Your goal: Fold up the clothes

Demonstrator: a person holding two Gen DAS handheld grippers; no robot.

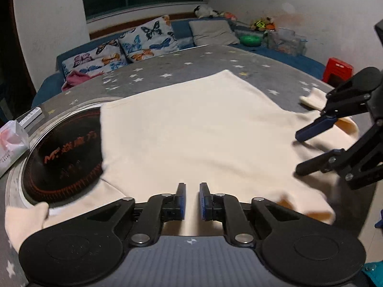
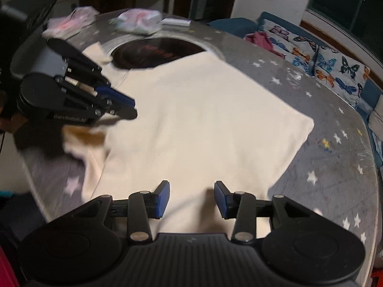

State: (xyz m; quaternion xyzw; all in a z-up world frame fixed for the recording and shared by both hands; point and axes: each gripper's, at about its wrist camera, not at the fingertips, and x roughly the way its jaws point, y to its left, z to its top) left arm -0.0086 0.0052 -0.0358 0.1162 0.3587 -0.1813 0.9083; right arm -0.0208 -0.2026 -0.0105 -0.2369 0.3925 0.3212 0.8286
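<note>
A cream shirt (image 1: 191,129) lies spread flat on a round table with a grey star-patterned cover (image 1: 191,59). It also shows in the right wrist view (image 2: 203,119). My left gripper (image 1: 192,201) hovers over the shirt's near edge, its jaws a small gap apart with nothing between them. It shows at the left of the right wrist view (image 2: 130,108). My right gripper (image 2: 191,198) is open over another edge of the shirt, with nothing between its fingers. It shows at the right of the left wrist view (image 1: 298,151), near a sleeve (image 1: 311,98).
A black induction hob (image 1: 64,153) is set in the table, partly under the shirt. A tissue pack (image 1: 12,141) and a remote (image 1: 31,116) lie at the table's left edge. A blue sofa with butterfly cushions (image 1: 143,40) stands behind. A red stool (image 1: 337,69) stands at the right.
</note>
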